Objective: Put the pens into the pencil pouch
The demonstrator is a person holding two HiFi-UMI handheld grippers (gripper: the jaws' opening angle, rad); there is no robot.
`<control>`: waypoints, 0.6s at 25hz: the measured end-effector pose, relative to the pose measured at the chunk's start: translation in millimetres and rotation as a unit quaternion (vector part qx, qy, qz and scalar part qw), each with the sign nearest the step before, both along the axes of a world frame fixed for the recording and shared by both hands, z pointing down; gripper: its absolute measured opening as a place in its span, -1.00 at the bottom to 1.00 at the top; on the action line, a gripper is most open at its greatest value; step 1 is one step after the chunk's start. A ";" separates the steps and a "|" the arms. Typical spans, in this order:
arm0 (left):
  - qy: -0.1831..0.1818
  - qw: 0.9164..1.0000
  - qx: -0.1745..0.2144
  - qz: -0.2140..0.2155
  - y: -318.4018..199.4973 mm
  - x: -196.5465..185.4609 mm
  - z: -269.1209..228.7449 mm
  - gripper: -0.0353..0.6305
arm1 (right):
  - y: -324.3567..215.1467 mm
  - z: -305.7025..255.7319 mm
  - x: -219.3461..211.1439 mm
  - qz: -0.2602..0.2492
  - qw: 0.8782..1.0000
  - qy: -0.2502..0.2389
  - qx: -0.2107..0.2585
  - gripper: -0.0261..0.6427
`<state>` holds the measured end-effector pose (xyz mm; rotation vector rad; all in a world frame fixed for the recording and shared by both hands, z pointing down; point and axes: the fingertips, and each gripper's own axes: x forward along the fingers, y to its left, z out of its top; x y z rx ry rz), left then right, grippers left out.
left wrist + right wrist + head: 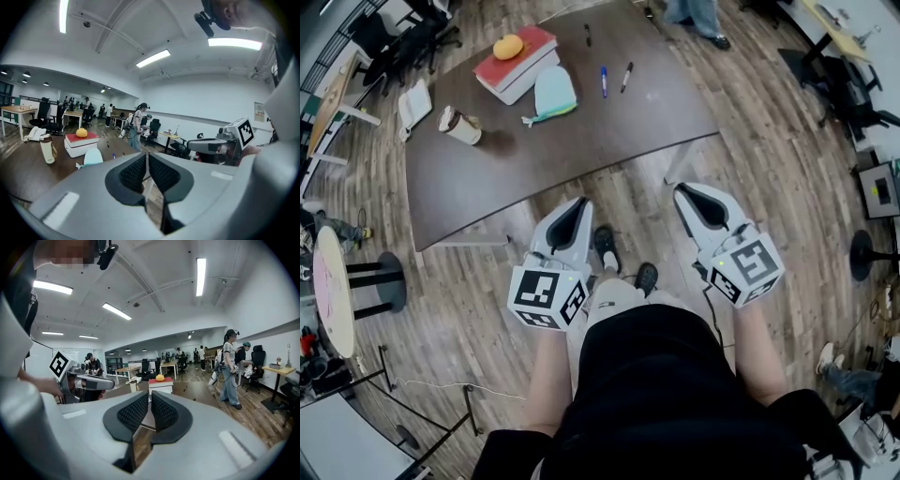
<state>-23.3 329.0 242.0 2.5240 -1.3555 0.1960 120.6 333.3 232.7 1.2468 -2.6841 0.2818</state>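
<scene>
Left gripper (579,202): held over the wood floor short of the table (581,150); its jaws are drawn together to a thin slit with nothing between them.
Right gripper (681,191): also short of the table's near edge, jaws pressed together and empty.
Pens: a blue pen (604,82) and a black pen (626,76) lie side by side on the table, with a third pen (588,36) near the far edge. All are well apart from both grippers.
Pouch (554,94): pale blue, flat on the table, just left of the blue pen and beside the books (517,61).
Writing: no print is legible; the cubes carry only black-and-white square markers.
Head view only: the pens' layout and bare tabletop between the pouch and the near edge.
Left gripper view only: the cup (46,148) standing upright, and people at desks far behind.
Right gripper view only: a person (229,366) standing on the floor at the right.
</scene>
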 end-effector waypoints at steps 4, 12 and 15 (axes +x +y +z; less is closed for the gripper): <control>0.000 1.000 -0.005 0.001 -12.1 -6.4 4.8 -0.81 | -11.1 2.4 -7.4 -0.005 1.000 0.007 -0.004 -0.86; -0.008 1.000 0.001 0.015 -51.8 -21.4 3.8 -0.68 | -50.3 -3.1 -26.3 -0.013 1.000 0.022 -0.004 -0.61; -0.008 1.000 0.005 0.015 -69.8 -30.7 1.3 -0.59 | -69.1 -9.9 -33.6 -0.012 1.000 0.026 0.001 -0.60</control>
